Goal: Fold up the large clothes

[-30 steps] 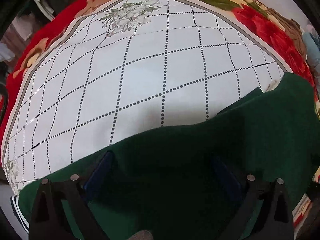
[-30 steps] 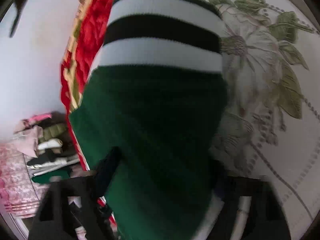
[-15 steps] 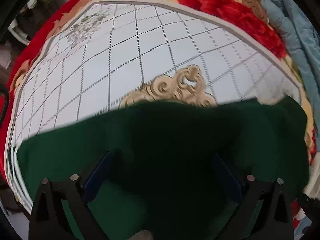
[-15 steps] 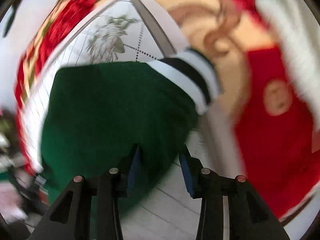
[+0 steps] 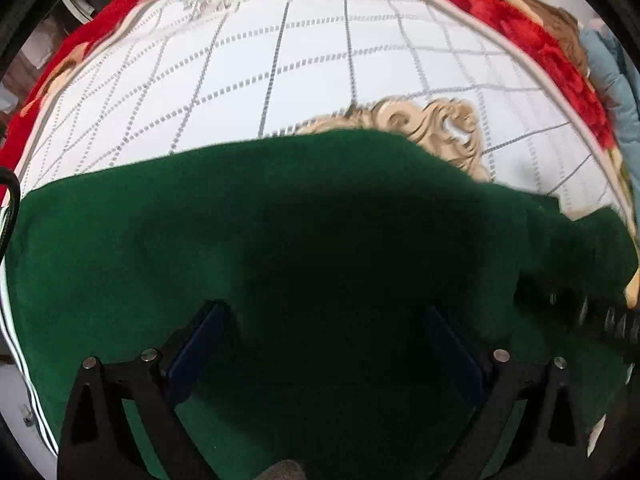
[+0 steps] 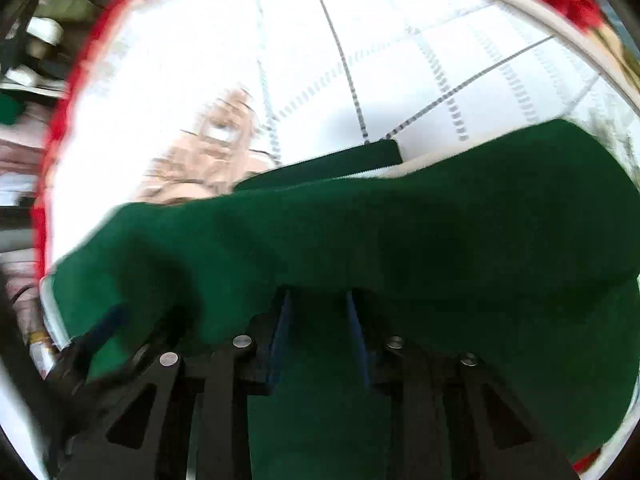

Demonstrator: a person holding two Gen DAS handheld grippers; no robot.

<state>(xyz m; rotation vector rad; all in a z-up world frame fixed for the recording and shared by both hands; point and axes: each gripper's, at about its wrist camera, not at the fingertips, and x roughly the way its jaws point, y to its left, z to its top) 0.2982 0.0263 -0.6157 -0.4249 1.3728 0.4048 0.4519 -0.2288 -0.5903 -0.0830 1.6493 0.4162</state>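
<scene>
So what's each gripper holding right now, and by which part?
Both grippers are on the green garment. The right gripper pinches a raised fold of it. The left gripper stands wide with cloth draped between its fingers; a grip cannot be told.

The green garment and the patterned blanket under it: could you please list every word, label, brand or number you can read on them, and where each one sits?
None: no readable text appears in either wrist view.
The green garment shows plain fabric, with no tag or print in view.
The blanket carries only dotted grid lines, flowers and a beige scroll ornament.
The right wrist view is motion-blurred, so any small print there could not be read.
</scene>
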